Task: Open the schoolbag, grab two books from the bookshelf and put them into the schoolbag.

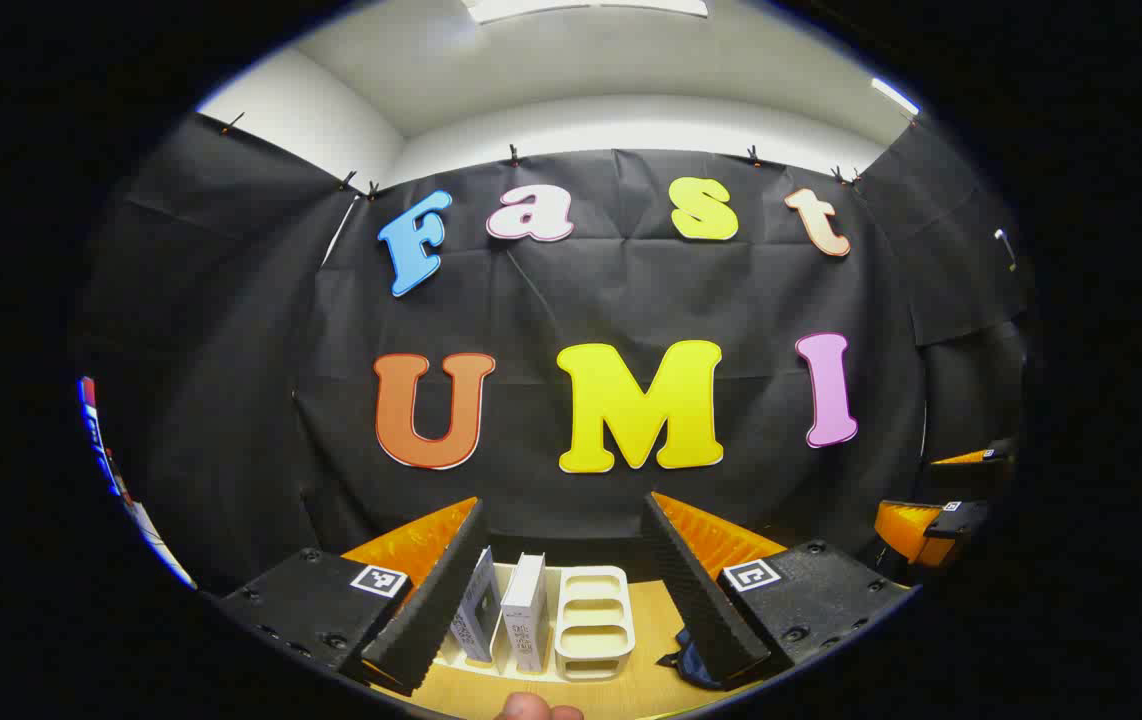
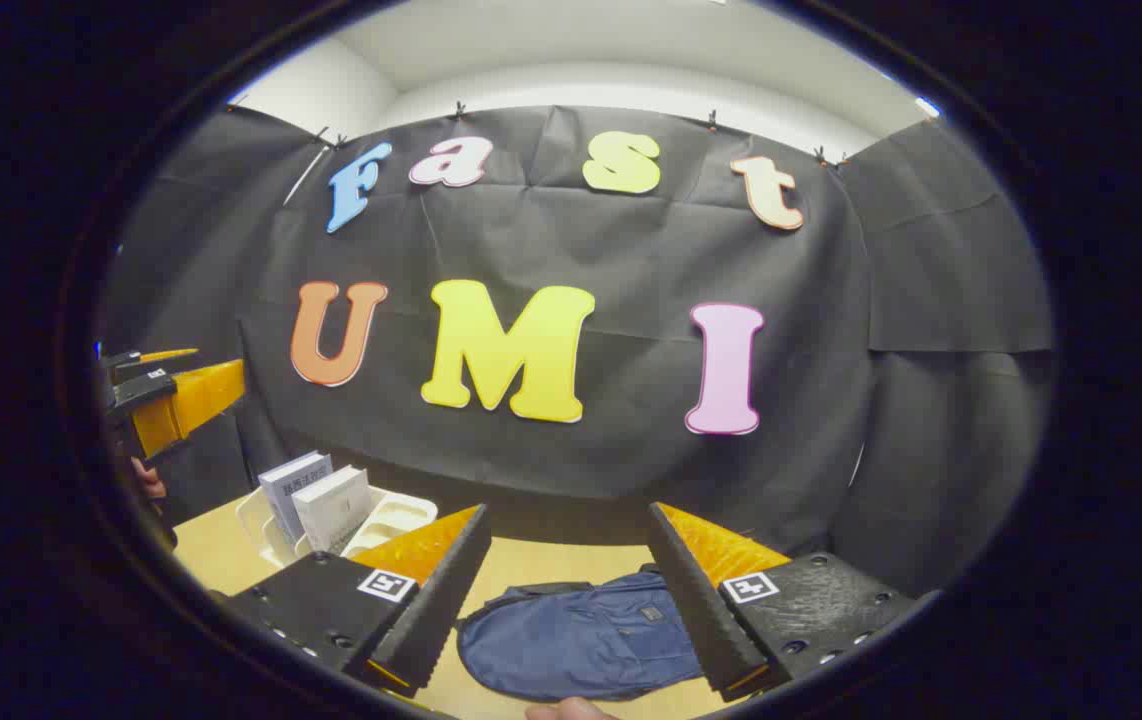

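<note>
In the left gripper view, two white books [image 1: 506, 615] stand upright in a cream slotted bookshelf [image 1: 594, 622] on the wooden table. My left gripper [image 1: 564, 585] hangs open above and in front of them, empty. A corner of the blue schoolbag [image 1: 683, 662] peeks out beside its right finger. In the right gripper view, the blue schoolbag [image 2: 581, 640] lies flat on the table, and my right gripper [image 2: 568, 590] stands open over it, holding nothing. The books [image 2: 316, 500] and bookshelf [image 2: 393, 517] sit to the left, with the left gripper [image 2: 171, 390] raised farther left.
The wooden table [image 2: 531, 565] runs back to the black cloth wall. A fingertip [image 1: 536, 708] shows at the bottom edge of the left gripper view, and another fingertip [image 2: 571, 710] at the bottom of the right gripper view. The right gripper [image 1: 941, 515] shows at the far right.
</note>
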`<action>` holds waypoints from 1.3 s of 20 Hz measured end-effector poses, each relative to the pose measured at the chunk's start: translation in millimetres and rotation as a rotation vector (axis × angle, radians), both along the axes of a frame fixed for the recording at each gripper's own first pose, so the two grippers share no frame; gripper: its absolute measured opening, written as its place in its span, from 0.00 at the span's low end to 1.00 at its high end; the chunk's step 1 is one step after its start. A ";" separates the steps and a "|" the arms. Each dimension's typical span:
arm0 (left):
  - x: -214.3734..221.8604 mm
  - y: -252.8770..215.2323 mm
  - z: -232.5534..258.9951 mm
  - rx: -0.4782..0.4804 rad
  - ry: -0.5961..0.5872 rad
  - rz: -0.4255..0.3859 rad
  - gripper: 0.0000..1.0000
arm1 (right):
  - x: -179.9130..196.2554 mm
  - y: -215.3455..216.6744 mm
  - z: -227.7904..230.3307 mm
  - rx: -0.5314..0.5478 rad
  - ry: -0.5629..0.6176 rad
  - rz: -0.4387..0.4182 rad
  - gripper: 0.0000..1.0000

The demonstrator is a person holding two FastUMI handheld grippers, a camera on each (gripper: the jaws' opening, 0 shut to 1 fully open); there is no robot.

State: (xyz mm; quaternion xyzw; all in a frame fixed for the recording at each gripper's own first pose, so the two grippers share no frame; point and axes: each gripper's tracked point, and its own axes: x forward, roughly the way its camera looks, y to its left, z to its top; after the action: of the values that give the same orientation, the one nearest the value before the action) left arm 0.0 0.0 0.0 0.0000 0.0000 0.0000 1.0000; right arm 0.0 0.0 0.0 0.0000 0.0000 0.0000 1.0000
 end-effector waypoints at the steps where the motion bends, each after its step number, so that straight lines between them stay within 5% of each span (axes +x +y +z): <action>1: -0.2 1.7 -2.4 0.004 0.010 0.000 0.98 | 2.0 -1.5 -4.7 -0.002 0.016 -0.006 0.98; 18: 17.2 17.6 2.9 0.051 0.002 -0.007 0.98 | 30.3 43.2 -56.7 -0.136 0.237 0.065 0.95; 26: 14.8 34.0 -6.1 0.032 0.016 0.021 0.98 | 46.0 82.2 -162.3 -0.259 0.586 0.179 0.99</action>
State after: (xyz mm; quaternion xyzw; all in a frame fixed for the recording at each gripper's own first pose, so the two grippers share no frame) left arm 14.8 34.0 -6.1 0.0160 0.0082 0.0103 0.9998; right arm 46.0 82.2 -162.3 -0.1271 0.2874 0.0877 0.9453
